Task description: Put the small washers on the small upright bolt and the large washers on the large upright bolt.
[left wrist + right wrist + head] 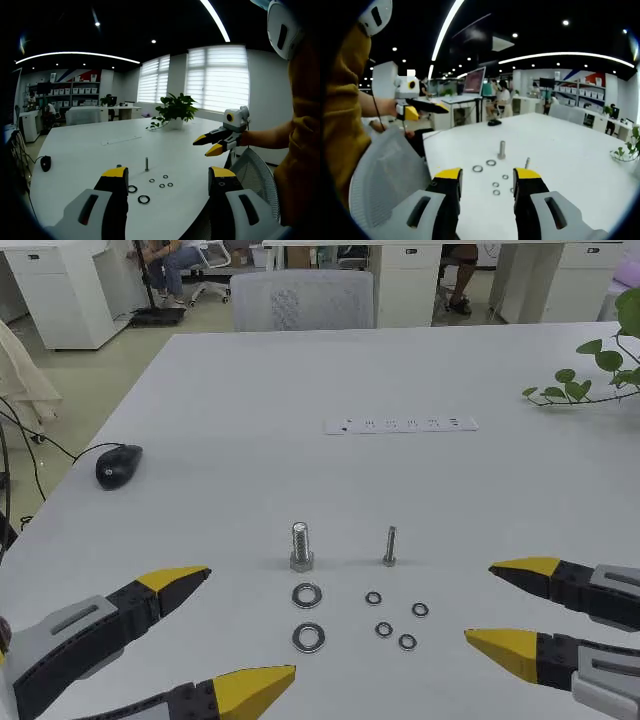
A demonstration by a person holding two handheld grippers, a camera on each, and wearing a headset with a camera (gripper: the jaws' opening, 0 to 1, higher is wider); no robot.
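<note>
On the white table (pixel 230 420) a large bolt (pixel 301 546) and a small bolt (pixel 389 546) stand upright side by side. Two large washers (pixel 307 594) lie flat in front of the large bolt, and several small washers (pixel 384 629) lie in front of the small bolt. My left gripper (pixel 250 620) hovers open at the lower left, its yellow tips beside the large washers. My right gripper (pixel 480 602) is open at the lower right, next to the small washers. Between the open jaws in the right gripper view I see the large bolt (pixel 501 150), the small bolt (pixel 527 162) and the washers (pixel 491 162).
A black mouse (pixel 118 465) with its cable lies at the table's left. A white power strip (pixel 401 424) lies beyond the bolts. Plant stems (pixel 590 370) reach in from the right edge. A grey mesh chair (pixel 300 300) stands at the far side.
</note>
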